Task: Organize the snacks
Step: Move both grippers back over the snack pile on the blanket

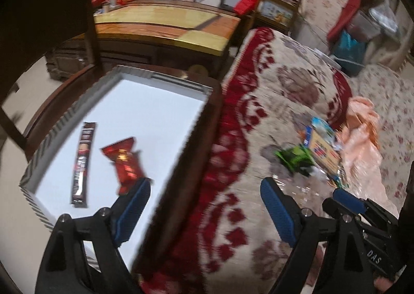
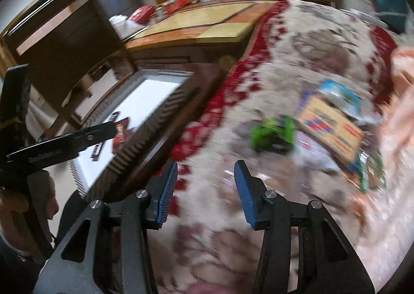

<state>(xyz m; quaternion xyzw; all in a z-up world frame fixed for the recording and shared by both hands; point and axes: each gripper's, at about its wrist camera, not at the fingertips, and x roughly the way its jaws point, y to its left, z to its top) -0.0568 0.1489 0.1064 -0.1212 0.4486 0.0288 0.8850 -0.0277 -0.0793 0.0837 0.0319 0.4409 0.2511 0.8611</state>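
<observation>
From the left wrist, the left gripper [image 1: 204, 190] has its blue-padded jaws spread wide, with nothing between them. Its left finger hangs over the white tray [image 1: 67, 110], the right one over the red-and-cream patterned blanket [image 1: 258, 102]. The tray sits on a dark wooden chair seat [image 1: 196, 128] pushed up against the blanket. Two snacks lie in the tray: a long dark stick packet [image 1: 82, 164] and, just beside it, a red foil packet [image 1: 124, 162] whose lower end is near the left finger's tip; whether they touch I cannot tell. On the blanket, well apart from the tray, a green packet [image 1: 295, 159] lies at the edge of a loose pile of snack bags [image 1: 323, 146]. At the lower right, part of the right gripper [image 1: 346, 197] shows.

From the right wrist, the picture is smeared by motion. The right gripper [image 2: 205, 175] is partly spread and empty, hanging above the blanket [image 2: 297, 61]. The green packet [image 2: 271, 133] and the snack bags [image 2: 333, 126] lie beyond it, untouched. To the left, the tray [image 2: 139, 149] shows with the red foil packet [image 2: 120, 131] inside, and one black finger of the left gripper [image 2: 77, 136] reaches across in front of it.
</observation>
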